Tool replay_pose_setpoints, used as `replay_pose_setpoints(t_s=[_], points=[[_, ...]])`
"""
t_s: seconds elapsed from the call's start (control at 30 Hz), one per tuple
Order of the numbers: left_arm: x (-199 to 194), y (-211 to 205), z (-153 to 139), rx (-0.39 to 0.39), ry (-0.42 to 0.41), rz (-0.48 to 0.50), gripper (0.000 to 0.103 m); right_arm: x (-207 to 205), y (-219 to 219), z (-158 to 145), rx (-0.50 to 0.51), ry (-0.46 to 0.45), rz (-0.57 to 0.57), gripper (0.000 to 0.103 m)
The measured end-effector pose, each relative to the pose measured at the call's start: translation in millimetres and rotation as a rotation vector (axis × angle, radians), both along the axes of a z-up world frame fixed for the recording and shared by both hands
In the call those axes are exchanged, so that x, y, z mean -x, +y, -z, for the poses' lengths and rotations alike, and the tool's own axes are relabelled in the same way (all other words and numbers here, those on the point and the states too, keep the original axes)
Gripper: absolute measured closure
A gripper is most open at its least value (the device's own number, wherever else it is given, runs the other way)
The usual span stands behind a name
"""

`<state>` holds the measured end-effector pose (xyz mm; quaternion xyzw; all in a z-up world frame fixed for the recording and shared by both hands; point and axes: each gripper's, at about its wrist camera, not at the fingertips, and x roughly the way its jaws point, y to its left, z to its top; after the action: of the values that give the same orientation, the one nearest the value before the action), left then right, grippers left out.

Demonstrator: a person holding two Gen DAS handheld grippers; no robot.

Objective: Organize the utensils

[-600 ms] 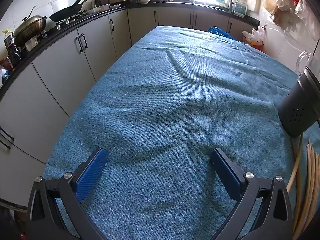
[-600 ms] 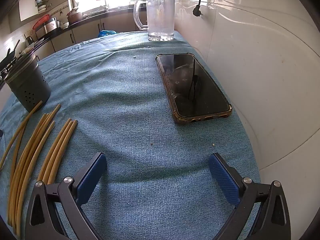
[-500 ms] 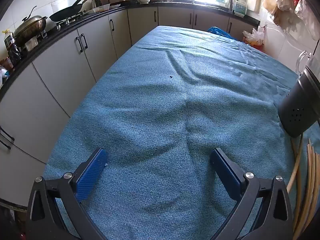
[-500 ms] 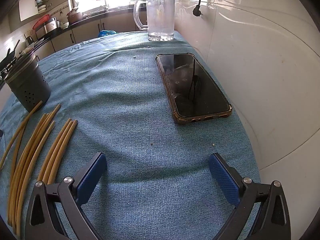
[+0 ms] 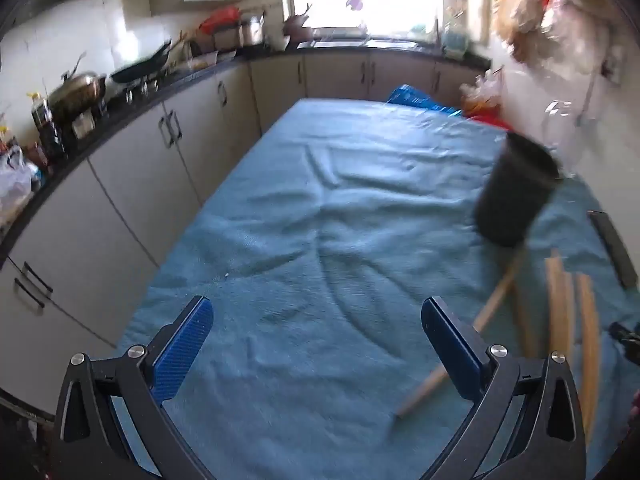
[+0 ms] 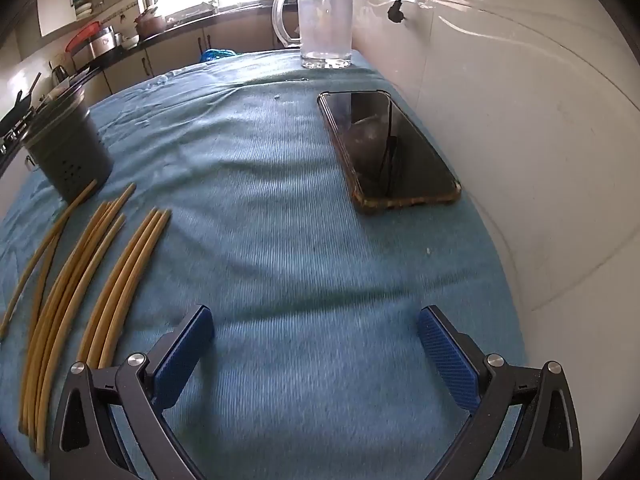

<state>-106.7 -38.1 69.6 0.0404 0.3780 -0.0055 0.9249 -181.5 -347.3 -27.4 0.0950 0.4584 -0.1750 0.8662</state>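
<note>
Left wrist view: the left gripper point(image 5: 316, 344) has its blue-padded jaws spread wide with nothing between them, only the blue woven cloth point(image 5: 320, 208) covering the table. The dark perforated cylindrical utensil holder point(image 5: 514, 196) stands upright ahead and to the right of the fingers. The pale bamboo chopsticks point(image 5: 568, 304) lie flat on the near side of the holder, their long axes running roughly from the holder back toward the camera. One stray stick point(image 5: 472, 328) slants from the holder's foot down past the right finger (partly hidden behind it). The picture is motion-blurred, so the count is uncertain.

Right wrist view: the right gripper point(image 6: 316, 344) is likewise fully spread and empty. The holder point(image 6: 66, 152) stands far left of the fingers; the chopsticks point(image 6: 92, 276) fan out from its foot toward the camera, the nearest ones just beside the left finger. A black phone in a brown case point(image 6: 386, 148) lies well right of the holder.

Judgement: both grippers are near; the sticks lie on the inner side of each.
</note>
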Motion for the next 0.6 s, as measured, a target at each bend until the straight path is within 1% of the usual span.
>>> replay_pose_setpoints(t_s=[0.13, 0.23, 0.33, 0.37, 0.47, 0.6], points=[[32.8, -19.5, -24.3, -0.018, -0.078, 0.052, 0.000, 12.8, 10.4, -2.6, -0.008, 0.025, 0.020, 0.000], [55.8, -31.0, -40.3, -0.040, -0.131, 0.076, 0.000, 28.7, 19.1, -8.9, -0.044, -0.002, 0.032, 0.000], [71.8, -39.6, -49.6, -0.036, -0.166, 0.096, 0.000, 47.6, 33.6, -22.5, -0.064, -0.060, 0.039, 0.000], [77.8, -41.3, -52.9, -0.036, -0.179, 0.100, 0.000, 56.0, 42.0, -30.4, -0.060, -0.092, 0.040, 0.000], [91.4, -44.2, -58.4, -0.056, -0.215, 0.108, 0.000, 70.6, 59.7, -46.1, -0.038, -0.153, 0.039, 0.000], [107.5, -45.4, -61.7, -0.081, -0.251, 0.127, 0.000, 83.8, 79.7, -63.6, -0.013, -0.216, 0.036, 0.000]])
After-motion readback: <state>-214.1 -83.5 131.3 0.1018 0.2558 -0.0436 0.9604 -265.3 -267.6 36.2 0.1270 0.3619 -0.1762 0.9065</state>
